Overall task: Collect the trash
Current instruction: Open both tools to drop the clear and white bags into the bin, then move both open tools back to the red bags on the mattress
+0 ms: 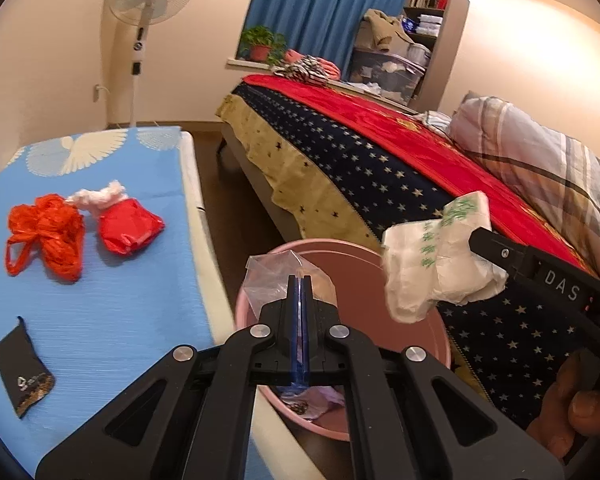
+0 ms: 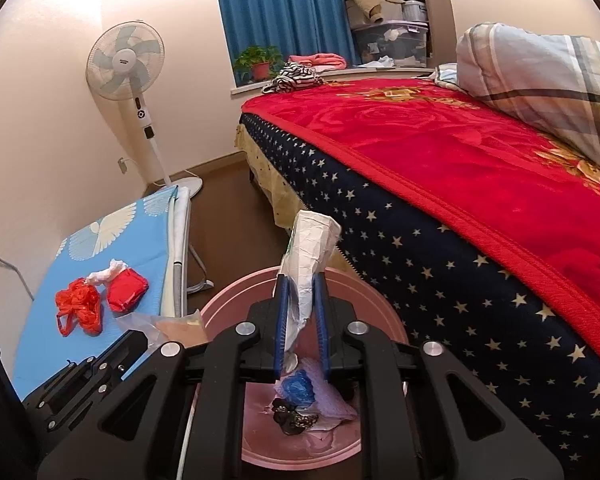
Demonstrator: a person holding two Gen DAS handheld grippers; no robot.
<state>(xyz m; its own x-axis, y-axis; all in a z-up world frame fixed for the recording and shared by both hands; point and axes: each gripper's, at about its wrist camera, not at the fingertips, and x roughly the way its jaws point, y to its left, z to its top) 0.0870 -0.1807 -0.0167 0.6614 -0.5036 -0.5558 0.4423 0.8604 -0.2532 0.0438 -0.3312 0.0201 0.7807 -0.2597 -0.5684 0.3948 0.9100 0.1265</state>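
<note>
We hold a crumpled clear plastic bag (image 1: pixel 290 280) pinched in our closed left gripper (image 1: pixel 300 280) above the round pink plastic basin (image 2: pixel 380 316); our right gripper (image 2: pixel 302 280), jaws slightly apart, has white crumpled paper (image 2: pixel 308 256) between them over it.

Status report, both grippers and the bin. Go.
Left gripper shut on clear plastic bag, right gripper around white crumpled wrapper, both over pink bin. Red bags on table. Nothing blocking.
</note>
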